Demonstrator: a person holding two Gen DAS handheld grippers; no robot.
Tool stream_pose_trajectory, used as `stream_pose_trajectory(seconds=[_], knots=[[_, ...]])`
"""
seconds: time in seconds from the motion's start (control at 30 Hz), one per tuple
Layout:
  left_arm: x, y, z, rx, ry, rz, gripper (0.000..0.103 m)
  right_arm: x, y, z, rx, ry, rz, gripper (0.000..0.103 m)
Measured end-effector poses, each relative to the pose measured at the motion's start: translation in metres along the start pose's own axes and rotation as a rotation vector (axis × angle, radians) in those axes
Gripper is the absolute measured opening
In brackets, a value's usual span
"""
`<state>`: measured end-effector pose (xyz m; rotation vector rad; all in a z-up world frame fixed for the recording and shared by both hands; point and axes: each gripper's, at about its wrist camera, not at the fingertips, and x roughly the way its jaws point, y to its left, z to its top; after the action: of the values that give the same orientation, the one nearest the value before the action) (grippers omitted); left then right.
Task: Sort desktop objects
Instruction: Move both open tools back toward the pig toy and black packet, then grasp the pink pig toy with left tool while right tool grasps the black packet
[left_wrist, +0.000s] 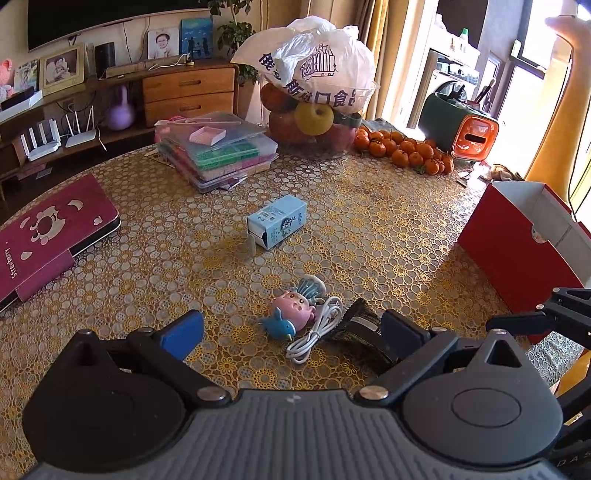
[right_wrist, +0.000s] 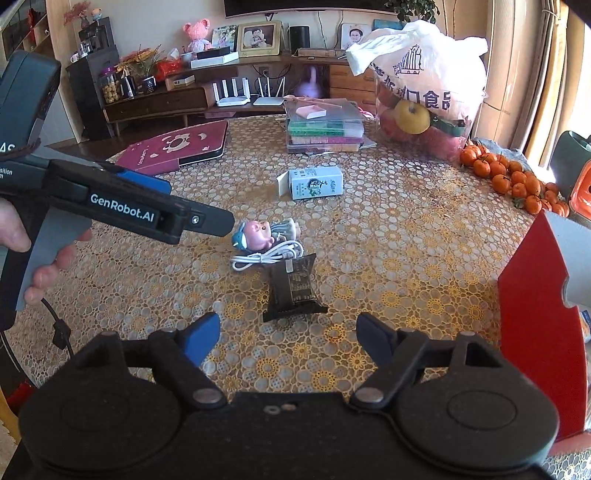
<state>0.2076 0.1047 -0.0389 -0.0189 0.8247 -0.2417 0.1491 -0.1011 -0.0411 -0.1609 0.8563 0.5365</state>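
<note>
A pink and blue toy figure (left_wrist: 293, 312) (right_wrist: 258, 232) lies mid-table beside a coiled white cable (left_wrist: 314, 334) (right_wrist: 267, 256) and a dark foil packet (left_wrist: 360, 325) (right_wrist: 293, 286). Further back lies a light blue carton (left_wrist: 277, 221) (right_wrist: 316, 182) on its side. An open red box (left_wrist: 517, 243) (right_wrist: 535, 291) stands at the right. My left gripper (left_wrist: 291, 330) hovers open just short of the toy and cable, nothing between its fingers. My right gripper (right_wrist: 288, 338) is open in front of the packet and holds nothing. The left gripper (right_wrist: 207, 221) also shows in the right wrist view, held in a hand.
A maroon tablet case (left_wrist: 51, 236) (right_wrist: 177, 149) lies at the left. Stacked clear bead boxes (left_wrist: 218, 151) (right_wrist: 325, 127), a fruit bowl under a white bag (left_wrist: 317, 92) (right_wrist: 424, 96), a pile of small oranges (left_wrist: 406, 149) (right_wrist: 513, 181) and a green-orange holder (left_wrist: 458, 125) line the far side.
</note>
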Motion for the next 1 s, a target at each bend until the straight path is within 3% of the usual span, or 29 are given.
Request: stream_pose_trajectory(seconds=[1.0], knots=[[0.080, 0.008, 0.014, 0.047, 0.067, -0.041, 0.094, 0.077, -0.006, 0.019, 0.003, 0.055, 0.033, 0.071]])
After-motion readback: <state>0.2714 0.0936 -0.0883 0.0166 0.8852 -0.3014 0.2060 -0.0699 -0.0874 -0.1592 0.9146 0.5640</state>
